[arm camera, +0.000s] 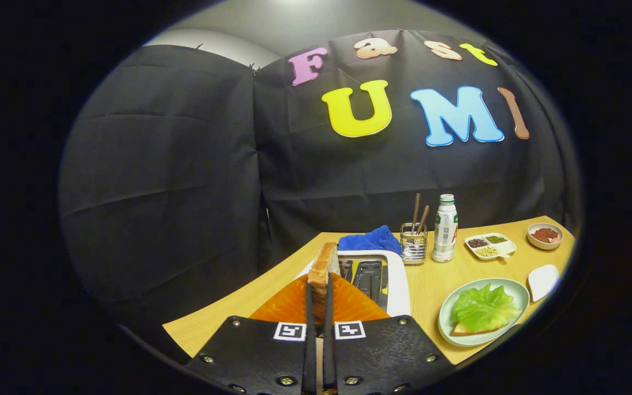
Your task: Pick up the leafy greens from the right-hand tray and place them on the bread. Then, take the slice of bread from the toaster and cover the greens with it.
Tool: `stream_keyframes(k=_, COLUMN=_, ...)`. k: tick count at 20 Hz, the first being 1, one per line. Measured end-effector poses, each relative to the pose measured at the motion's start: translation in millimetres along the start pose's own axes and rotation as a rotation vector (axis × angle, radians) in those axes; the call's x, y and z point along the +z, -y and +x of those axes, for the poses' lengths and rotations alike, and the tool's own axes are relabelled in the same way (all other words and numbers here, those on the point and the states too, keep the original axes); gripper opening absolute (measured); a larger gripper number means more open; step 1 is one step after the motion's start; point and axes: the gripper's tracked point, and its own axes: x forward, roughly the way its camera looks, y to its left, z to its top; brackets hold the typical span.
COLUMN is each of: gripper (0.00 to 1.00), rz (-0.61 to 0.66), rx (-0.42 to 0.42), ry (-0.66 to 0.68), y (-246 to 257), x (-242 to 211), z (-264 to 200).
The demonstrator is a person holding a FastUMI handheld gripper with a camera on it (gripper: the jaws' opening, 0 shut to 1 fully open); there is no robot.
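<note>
The slice of bread (322, 274) stands on edge between the jaws of the gripper (319, 307), which are closed to a narrow gap and press it from both sides. It hangs above an orange ribbed tray (288, 304), with the white toaster (398, 285) just beyond and its slots showing no bread. To the right, the leafy greens (483, 307) already lie on a second piece of bread (467, 329) on a pale green plate (519, 293), so the 1st half of the task looks met. The step in hand is most likely carrying the slice across to cover the greens. Doing it well calls for turning the slice flat, lining its edges up with the bread beneath, and lowering it close before letting go, since the crinkled leaf could tip it. Further along the wooden surface (436, 280) stand a bottle (445, 227) and a utensil holder (413, 244).
</note>
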Motion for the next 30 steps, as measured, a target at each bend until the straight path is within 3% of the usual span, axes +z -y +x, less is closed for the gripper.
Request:
stream_keyframes(k=14, gripper=0.05, rz=0.030, rx=0.033, ry=0.154, y=11.8, x=70.3, z=-30.4)
stream_keyframes(k=21, gripper=0.05, rz=0.013, rx=-0.033, ry=0.224, y=54.2, x=97.1, z=-52.8)
stream_keyframes(k=30, gripper=0.05, rz=-0.005, rx=-0.144, ry=0.218, y=131.5, x=85.3, z=-72.8)
